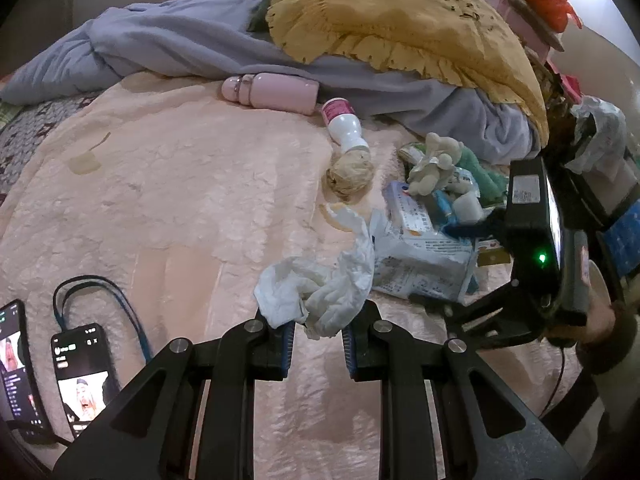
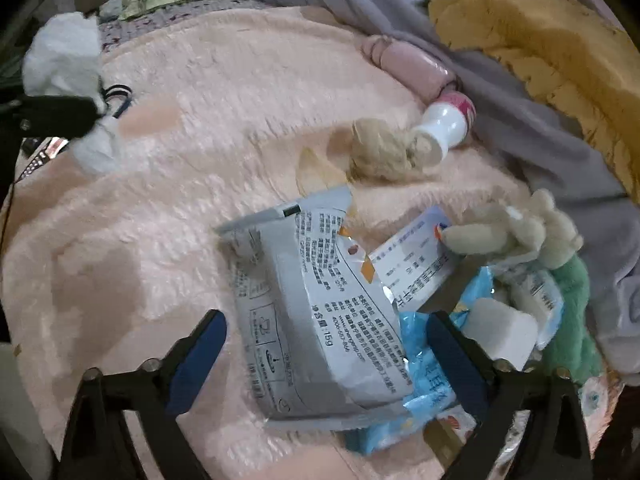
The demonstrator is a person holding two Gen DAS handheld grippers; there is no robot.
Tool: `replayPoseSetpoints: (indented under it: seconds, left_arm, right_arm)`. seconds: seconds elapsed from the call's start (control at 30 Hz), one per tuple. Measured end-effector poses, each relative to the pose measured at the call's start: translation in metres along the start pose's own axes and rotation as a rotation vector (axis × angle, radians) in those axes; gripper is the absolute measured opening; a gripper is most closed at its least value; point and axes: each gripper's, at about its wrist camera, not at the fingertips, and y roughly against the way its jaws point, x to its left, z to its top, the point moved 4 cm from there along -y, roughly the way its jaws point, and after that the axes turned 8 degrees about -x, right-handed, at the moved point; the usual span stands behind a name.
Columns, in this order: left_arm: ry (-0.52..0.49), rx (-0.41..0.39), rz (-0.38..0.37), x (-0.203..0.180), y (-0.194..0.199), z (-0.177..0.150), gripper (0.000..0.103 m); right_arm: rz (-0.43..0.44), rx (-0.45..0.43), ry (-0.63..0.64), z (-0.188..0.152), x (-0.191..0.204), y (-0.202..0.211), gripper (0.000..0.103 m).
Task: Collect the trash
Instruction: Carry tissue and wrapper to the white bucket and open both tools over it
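My left gripper (image 1: 318, 334) is shut on a crumpled white tissue (image 1: 320, 292), held just above the pink blanket (image 1: 180, 200). The same tissue (image 2: 60, 60) shows at the far left of the right wrist view. My right gripper (image 2: 326, 330) stands open over a pile of wrappers. A grey printed wrapper (image 2: 312, 312) lies between its blue pads, and the right pad rests against a light blue packet (image 2: 420, 364). A beige crumpled wad (image 2: 384, 152) and a white bottle with a pink cap (image 2: 444, 124) lie beyond.
A pink flask (image 1: 272, 92), a grey-blue quilt (image 1: 160, 40) and a yellow cushion (image 1: 400, 20) lie at the back. A small plush toy (image 2: 512, 228), a white block (image 2: 500, 332) and green cloth (image 2: 572, 320) sit in the pile. Two lit phones (image 1: 80, 372) lie at the left.
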Motion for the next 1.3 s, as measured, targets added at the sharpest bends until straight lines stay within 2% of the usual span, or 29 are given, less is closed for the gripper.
replayPoseSetpoints:
  seconds: [0.13, 0.4, 0.57, 0.7, 0.9, 1.17, 1.3]
  left_arm:
    - [-0.001, 0.001, -0.018, -0.010, 0.001, -0.001, 0.017]
    - [-0.028, -0.022, -0.097, -0.057, 0.011, 0.008, 0.017]
    - [-0.074, -0.014, -0.178, -0.107, 0.015, 0.009, 0.017]
    - [-0.114, 0.008, -0.260, -0.162, 0.011, 0.009, 0.017]
    - [-0.192, 0.037, -0.407, -0.263, 0.000, 0.007, 0.017]
    - [-0.290, 0.112, -0.602, -0.413, -0.025, -0.007, 0.018]
    - [-0.329, 0.142, -0.665, -0.477, -0.036, -0.018, 0.018]
  right_arm:
    - [0.016, -0.066, -0.052, -0.006, 0.002, 0.021, 0.046]
    - [0.050, -0.215, -0.192, -0.027, -0.003, 0.108, 0.044]
    - [-0.034, -0.266, -0.273, -0.066, -0.014, 0.160, 0.044]
    - [-0.111, -0.273, -0.387, -0.112, -0.044, 0.201, 0.044]
    - [-0.279, -0.264, -0.558, -0.193, -0.099, 0.263, 0.044]
    - [-0.500, -0.242, -0.835, -0.326, -0.169, 0.341, 0.044]
    - [-0.625, -0.193, -0.947, -0.390, -0.194, 0.364, 0.045]
